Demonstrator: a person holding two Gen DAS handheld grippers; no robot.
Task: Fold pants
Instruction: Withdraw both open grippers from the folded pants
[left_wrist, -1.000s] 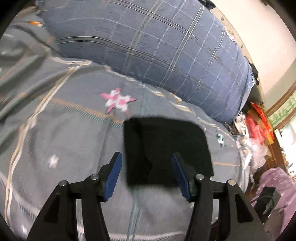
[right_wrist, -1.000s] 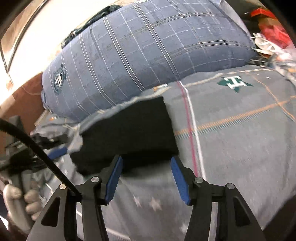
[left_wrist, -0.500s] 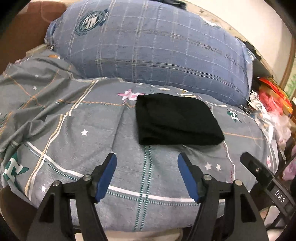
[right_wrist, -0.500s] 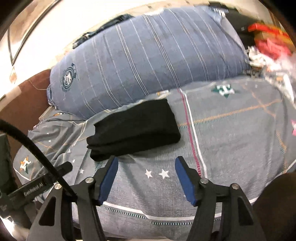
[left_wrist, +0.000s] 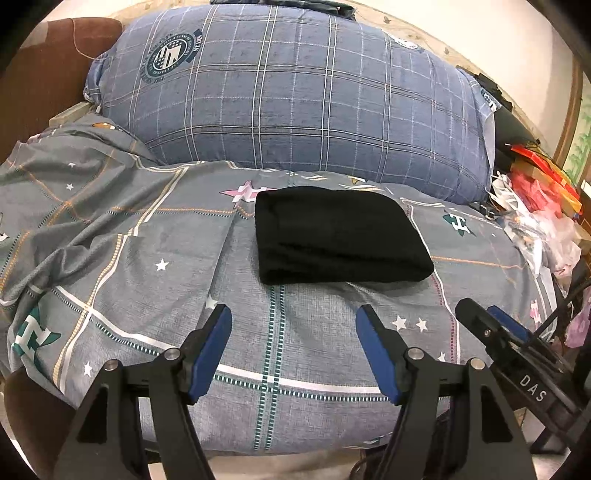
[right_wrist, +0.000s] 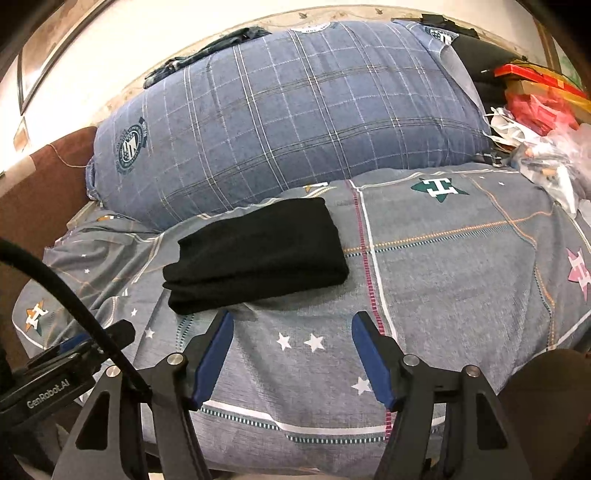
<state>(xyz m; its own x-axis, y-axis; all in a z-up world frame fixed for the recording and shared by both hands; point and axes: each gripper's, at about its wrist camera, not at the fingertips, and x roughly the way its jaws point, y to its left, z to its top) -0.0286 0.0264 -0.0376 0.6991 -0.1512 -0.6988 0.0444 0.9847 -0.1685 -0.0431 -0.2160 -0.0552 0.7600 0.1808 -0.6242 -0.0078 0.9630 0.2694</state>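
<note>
The black pants (left_wrist: 338, 236) lie folded in a compact rectangle on the grey patterned bedsheet (left_wrist: 147, 280). They also show in the right wrist view (right_wrist: 258, 254), left of centre. My left gripper (left_wrist: 293, 321) is open and empty, held back from the pants near the bed's front edge. My right gripper (right_wrist: 291, 325) is open and empty, also back from the pants and apart from them. The right gripper shows at the lower right of the left wrist view (left_wrist: 498, 332); the left gripper shows at the lower left of the right wrist view (right_wrist: 92, 341).
A big blue plaid pillow (left_wrist: 295, 99) lies behind the pants against the wall. A brown headboard (left_wrist: 37, 74) is at the left. Red bags and plastic clutter (left_wrist: 539, 206) pile up at the right of the bed.
Both grippers have pulled back from the folded pants toward the bed's front edge, widening the view. The pants stay folded in place.
</note>
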